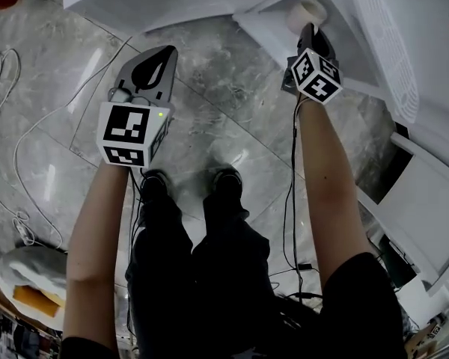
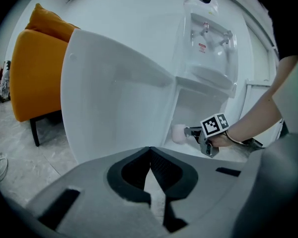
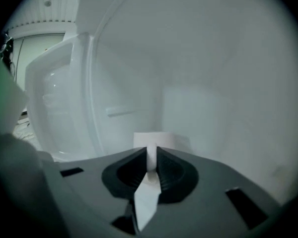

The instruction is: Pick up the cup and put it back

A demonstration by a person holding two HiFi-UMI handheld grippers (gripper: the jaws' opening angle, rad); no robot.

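Looking down, the head view sets the cup (image 1: 307, 11) at one o'clock, at the tip of the right gripper (image 1: 308, 27), over a white ledge beside the marble floor (image 1: 209, 88). It does not show how the cup is held. The right gripper view does: the jaws are pinched on the cup's (image 3: 154, 140) thin white wall, with one pad inside the rim and one outside, at the centre of the right gripper (image 3: 151, 156). The left gripper view alone gives the surroundings: a white water dispenser (image 2: 208, 48) at one o'clock, an orange chair (image 2: 37, 68) at nine o'clock, and the right gripper (image 2: 190, 132) holding the cup (image 2: 178, 133) sideways in the low recess at four o'clock. Whether the cup touches the shelf I cannot tell. The left gripper (image 2: 150, 151) has its jaws pressed together with nothing between them. In the head view both bare forearms reach forward, with the left gripper (image 1: 157, 64) at ten o'clock above the floor.
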